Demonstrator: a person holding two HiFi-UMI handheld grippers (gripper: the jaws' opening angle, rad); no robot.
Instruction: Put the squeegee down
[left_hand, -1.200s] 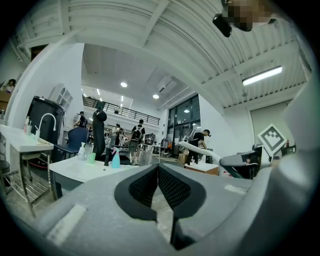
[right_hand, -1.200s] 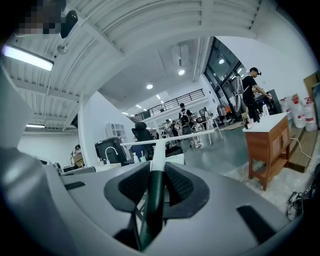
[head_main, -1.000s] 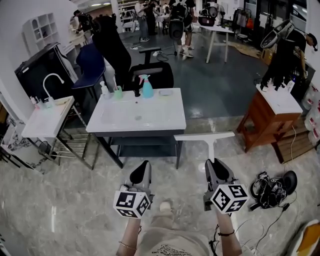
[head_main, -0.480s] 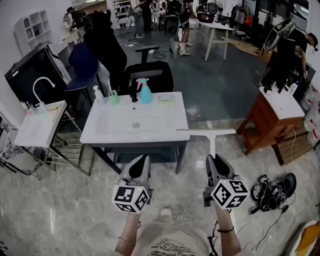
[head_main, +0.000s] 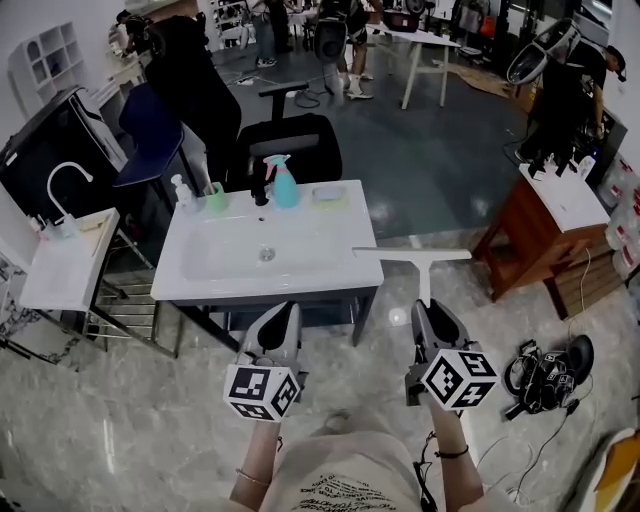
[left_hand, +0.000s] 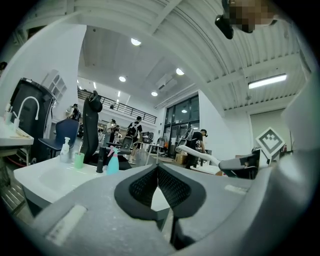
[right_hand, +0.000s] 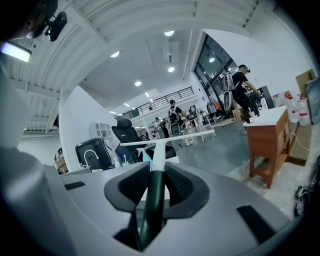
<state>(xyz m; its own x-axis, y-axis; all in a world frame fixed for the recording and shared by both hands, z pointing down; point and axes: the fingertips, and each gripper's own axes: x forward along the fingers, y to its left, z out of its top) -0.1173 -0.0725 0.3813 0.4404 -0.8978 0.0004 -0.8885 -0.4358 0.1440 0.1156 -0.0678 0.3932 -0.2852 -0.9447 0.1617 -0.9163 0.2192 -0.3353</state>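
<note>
The squeegee (head_main: 415, 260) is a white T-shaped tool with a dark green handle. My right gripper (head_main: 428, 312) is shut on that handle and holds it pointing forward, roughly level. Its blade hangs at the front right corner of the white sink table (head_main: 200, 288). In the right gripper view the handle (right_hand: 152, 190) runs up between the pads to the white blade (right_hand: 167, 138). My left gripper (head_main: 283, 318) hovers before the table's front edge, shut and holding nothing. In the left gripper view its jaw tips (left_hand: 158, 169) meet.
At the back of the sink table stand a teal spray bottle (head_main: 285, 183), a green cup (head_main: 216, 197), a soap pump (head_main: 181, 190) and a black faucet (head_main: 259, 188). A black office chair (head_main: 290, 140) is behind it. A wooden cabinet (head_main: 545, 240) stands right, a smaller sink (head_main: 65, 262) left, cables (head_main: 545, 365) on the floor.
Both grippers have moved forward toward the sink table. The squeegee blade, earlier over the floor short of the table, now reaches its front right corner. Neither grip changed.
</note>
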